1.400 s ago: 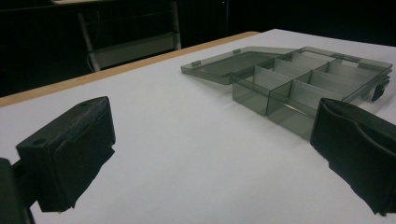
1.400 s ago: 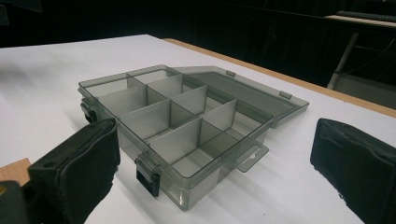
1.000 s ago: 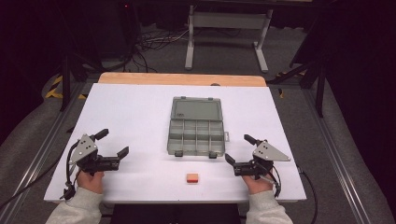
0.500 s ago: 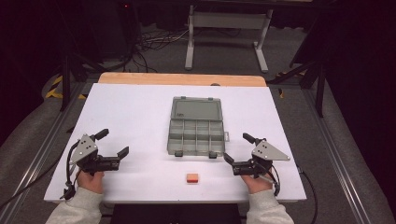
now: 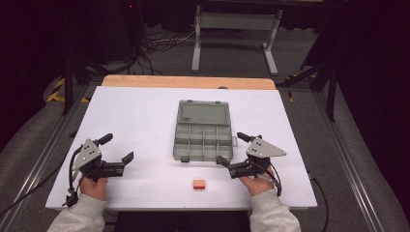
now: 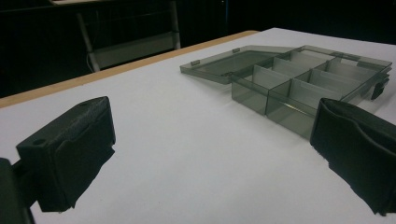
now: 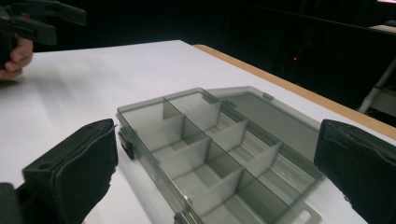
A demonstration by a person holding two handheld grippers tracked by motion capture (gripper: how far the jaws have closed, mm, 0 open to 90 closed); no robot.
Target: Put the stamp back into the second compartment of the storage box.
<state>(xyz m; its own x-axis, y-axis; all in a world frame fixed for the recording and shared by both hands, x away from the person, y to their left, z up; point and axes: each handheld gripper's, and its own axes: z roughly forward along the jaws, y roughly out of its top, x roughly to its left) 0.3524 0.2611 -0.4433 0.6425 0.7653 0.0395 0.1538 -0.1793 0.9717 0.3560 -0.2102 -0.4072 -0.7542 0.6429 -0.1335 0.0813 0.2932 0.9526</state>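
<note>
A grey see-through compartment box (image 5: 203, 142) lies open mid-table, its lid (image 5: 203, 113) flat on the far side and its several compartments empty. A small orange block (image 5: 198, 183) sits on the white table in front of it. My left gripper (image 5: 117, 148) rests open at the near left, well clear of the box. In the left gripper view its jaws stand wide apart (image 6: 215, 154) over bare table, with the box (image 6: 303, 84) ahead to the right. My right gripper (image 5: 232, 148) is open just off the box's near right corner. Its view looks straight at the box (image 7: 205, 149).
The white table top (image 5: 145, 116) has a wooden strip (image 5: 188, 82) along its far edge. Beyond it are a metal stand (image 5: 237, 29) and cables on a dark floor. The other hand with the left gripper (image 7: 28, 23) appears top left in the right gripper view.
The right gripper has slid a little to the left, closer to the box's near right corner. The left gripper, box and orange block have stayed put.
</note>
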